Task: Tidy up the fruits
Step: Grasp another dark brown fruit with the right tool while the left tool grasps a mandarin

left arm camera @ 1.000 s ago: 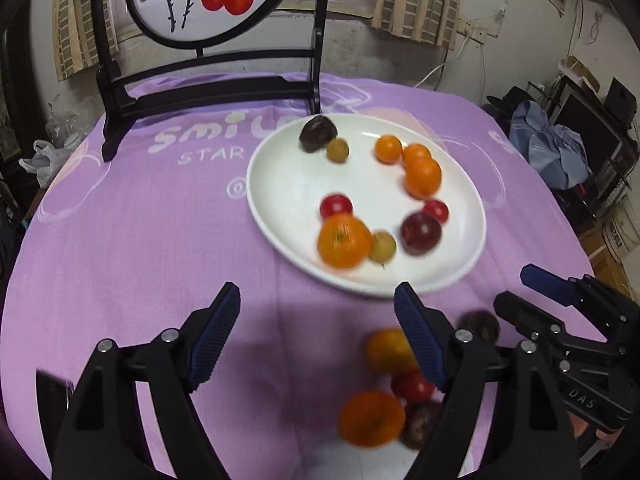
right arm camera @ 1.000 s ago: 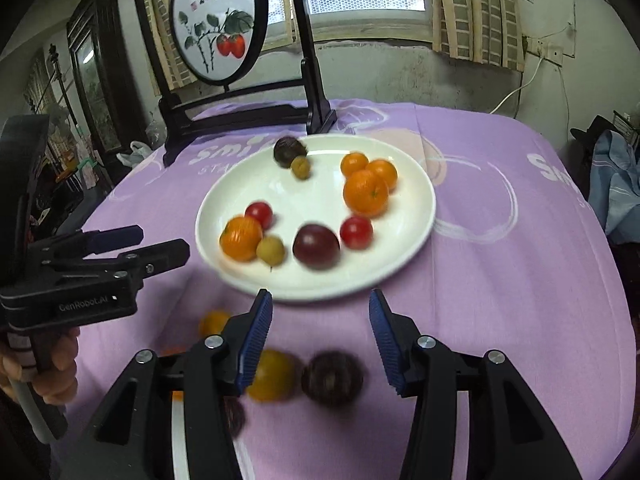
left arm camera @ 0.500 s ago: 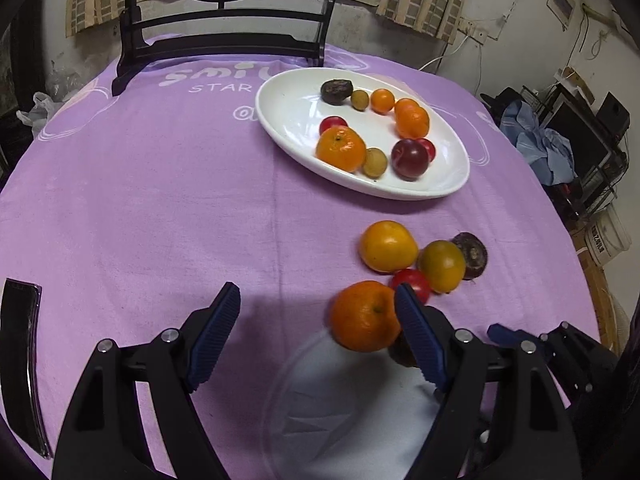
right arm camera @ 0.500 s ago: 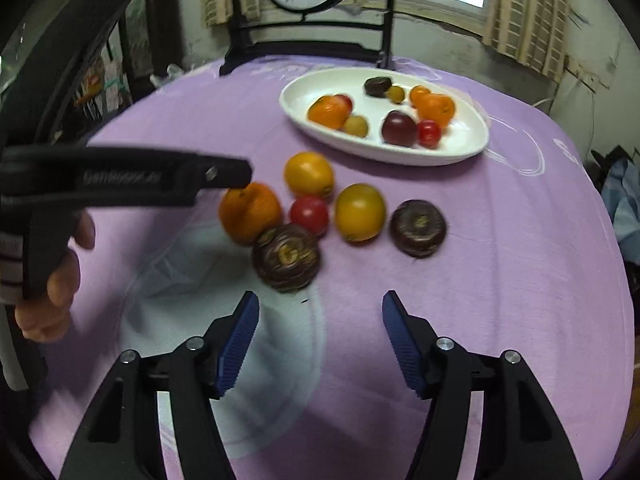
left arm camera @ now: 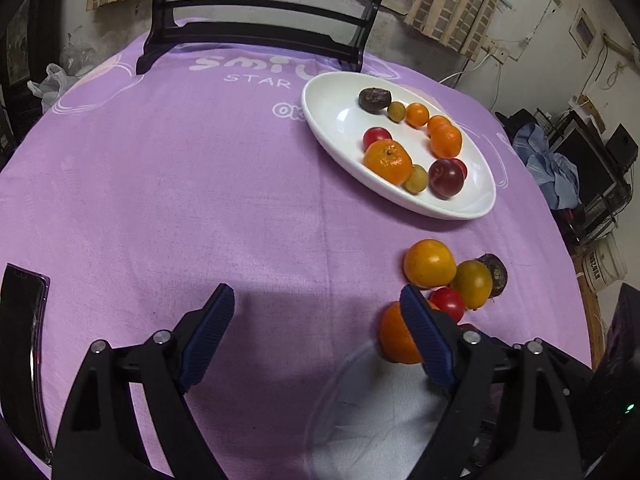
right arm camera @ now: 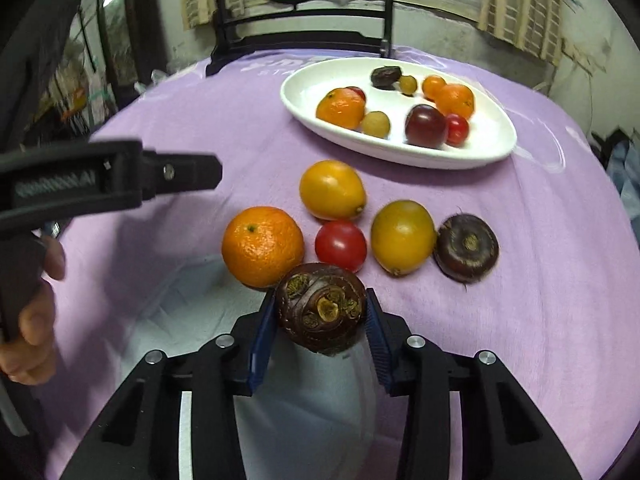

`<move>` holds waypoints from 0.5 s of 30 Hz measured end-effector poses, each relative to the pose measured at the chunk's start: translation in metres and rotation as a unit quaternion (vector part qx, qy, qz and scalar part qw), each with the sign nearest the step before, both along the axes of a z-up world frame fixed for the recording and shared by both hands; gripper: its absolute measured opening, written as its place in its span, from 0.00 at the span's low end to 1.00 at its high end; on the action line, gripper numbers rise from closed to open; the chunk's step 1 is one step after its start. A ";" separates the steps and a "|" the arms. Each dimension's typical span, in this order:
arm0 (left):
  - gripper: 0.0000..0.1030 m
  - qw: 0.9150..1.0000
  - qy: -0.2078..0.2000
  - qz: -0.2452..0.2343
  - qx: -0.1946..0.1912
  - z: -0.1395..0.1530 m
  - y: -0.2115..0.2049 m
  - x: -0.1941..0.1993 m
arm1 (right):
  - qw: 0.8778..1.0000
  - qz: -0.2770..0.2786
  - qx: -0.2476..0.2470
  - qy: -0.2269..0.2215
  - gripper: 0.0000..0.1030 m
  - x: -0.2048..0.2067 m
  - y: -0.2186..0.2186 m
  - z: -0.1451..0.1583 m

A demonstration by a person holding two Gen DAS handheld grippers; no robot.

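Since a second ago both grippers have pulled back from the white plate (left arm camera: pixel 328 120) and sunk toward the loose fruit on the purple cloth (left arm camera: pixel 160 180); the right jaws, empty then, now flank a dark fruit.

Left wrist view: the left gripper (left arm camera: pixel 316 334) has its jaws opening wide, with only cloth between the blue pads. An orange (left arm camera: pixel 394 338) lies just outside the right-hand finger, partly hidden by it. Ahead of that fingertip sit a red tomato (left arm camera: pixel 450 302), a yellow-orange fruit (left arm camera: pixel 428 262), a duller yellow one (left arm camera: pixel 472 284) and a dark round fruit (left arm camera: pixel 496 274), bunched together. Far ahead of the right-hand finger, the plate holds oranges, red and dark fruits and small yellowish ones. White print on the cloth beyond the fingers reads "smi…" over "STAR"; the rest is hidden. A dark phone-like slab (left arm camera: pixel 20 340) lies left of the left-hand finger.

Right wrist view: the right gripper (right arm camera: pixel 320 320) has its jaws closing, narrowly parted, on a dark brown fruit (right arm camera: pixel 320 308) between the pads; both pads seem to touch its sides. That fruit lies at the fingertips over a pale patch of cloth, touching the orange (right arm camera: pixel 262 246) ahead-left. The left gripper (right arm camera: pixel 192 176) and a hand (right arm camera: pixel 28 312) on its grip enter left; its embossed lettering is too blurred to read.
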State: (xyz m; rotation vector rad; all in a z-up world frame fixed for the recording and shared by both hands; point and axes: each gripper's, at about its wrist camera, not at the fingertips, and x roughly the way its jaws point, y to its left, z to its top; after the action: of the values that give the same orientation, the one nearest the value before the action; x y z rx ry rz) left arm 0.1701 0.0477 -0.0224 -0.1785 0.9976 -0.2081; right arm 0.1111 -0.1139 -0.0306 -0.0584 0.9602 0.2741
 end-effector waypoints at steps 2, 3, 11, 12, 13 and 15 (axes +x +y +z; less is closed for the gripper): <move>0.80 1.000 -0.003 -0.006 0.006 0.000 -0.003 -0.002 | 1.000 -0.006 0.007 -0.012 0.42 -0.008 -0.010 0.008; 0.80 1.000 -0.006 -0.010 0.010 0.000 -0.005 -0.003 | 1.000 -0.011 0.008 -0.016 0.42 -0.010 -0.014 0.011; 0.80 0.996 -0.020 -0.072 0.048 -0.004 -0.046 -0.020 | 0.996 -0.078 0.024 -0.022 0.42 -0.016 -0.070 0.011; 0.80 0.995 -0.023 -0.077 0.060 -0.005 -0.051 -0.023 | 0.996 -0.083 0.031 -0.025 0.42 -0.016 -0.075 0.012; 0.80 0.994 -0.026 -0.081 0.071 -0.007 -0.056 -0.025 | 0.995 -0.086 0.036 -0.029 0.42 -0.016 -0.079 0.014; 0.80 0.991 -0.034 -0.091 0.094 -0.009 -0.065 -0.029 | 0.995 -0.089 0.040 -0.037 0.42 -0.016 -0.084 0.017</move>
State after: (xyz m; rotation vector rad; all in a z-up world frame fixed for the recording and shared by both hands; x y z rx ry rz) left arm 0.1408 -0.0174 -0.0319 0.0925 0.9599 -0.2831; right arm 0.0949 -0.1974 -0.0139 0.0899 0.8738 0.1439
